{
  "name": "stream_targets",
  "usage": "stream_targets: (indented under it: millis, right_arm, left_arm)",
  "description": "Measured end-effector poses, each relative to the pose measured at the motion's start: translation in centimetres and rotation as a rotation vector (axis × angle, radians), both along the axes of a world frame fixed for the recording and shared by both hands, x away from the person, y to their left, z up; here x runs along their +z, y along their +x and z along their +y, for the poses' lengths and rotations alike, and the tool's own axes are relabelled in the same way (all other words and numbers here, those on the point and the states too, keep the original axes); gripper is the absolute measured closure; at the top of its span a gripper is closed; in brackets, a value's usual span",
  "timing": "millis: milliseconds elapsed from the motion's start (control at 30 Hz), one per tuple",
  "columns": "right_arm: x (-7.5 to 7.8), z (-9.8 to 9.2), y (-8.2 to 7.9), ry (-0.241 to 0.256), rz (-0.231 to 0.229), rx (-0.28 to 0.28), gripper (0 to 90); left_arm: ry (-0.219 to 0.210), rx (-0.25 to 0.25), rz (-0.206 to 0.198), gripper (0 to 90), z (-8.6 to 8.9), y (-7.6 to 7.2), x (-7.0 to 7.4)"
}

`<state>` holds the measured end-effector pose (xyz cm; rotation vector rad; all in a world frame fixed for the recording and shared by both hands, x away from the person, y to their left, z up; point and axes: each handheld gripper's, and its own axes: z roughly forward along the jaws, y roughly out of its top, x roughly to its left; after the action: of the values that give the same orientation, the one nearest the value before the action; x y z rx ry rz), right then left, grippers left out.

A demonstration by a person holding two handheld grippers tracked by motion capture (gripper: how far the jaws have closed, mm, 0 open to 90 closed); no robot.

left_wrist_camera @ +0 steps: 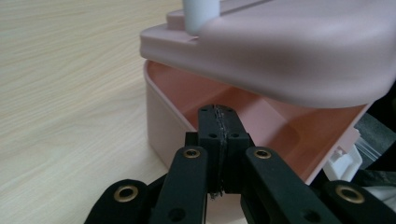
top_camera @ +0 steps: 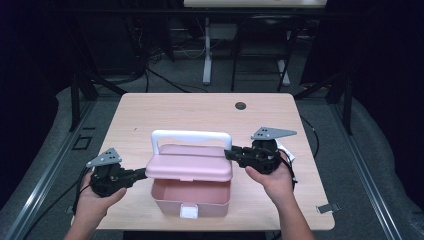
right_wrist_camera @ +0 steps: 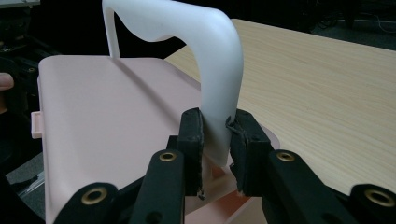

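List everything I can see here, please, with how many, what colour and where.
box: one, pink, near edge of the table, open.
lid: one, pink, raised above the box.
handle: one, white, upright on the lid.
latch: one, white, on the box front.
table: one, light wood.
left gripper: one, black, fingers shut, under the lid's left edge.
right gripper: one, black, clamped on the handle's right leg.
hands: two, holding the grippers.
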<state>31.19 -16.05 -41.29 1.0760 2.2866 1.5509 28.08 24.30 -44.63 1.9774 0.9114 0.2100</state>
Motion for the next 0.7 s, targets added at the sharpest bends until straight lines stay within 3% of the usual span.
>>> stream_targets:
  millis: [300, 700]
  right_arm:
    - [-0.1, 0.2, 0.3, -0.013, -0.004, -0.003, 74.4]
    - [-0.4, 0.2, 0.5, -0.007, 0.003, -0.007, 74.2]
  left_arm:
    - [-0.013, -0.073, 0.002, 89.5, -1.5, -0.9, 0.5]
    - [0.002, -0.113, -0.001, 89.4, -2.8, -1.1, 0.2]
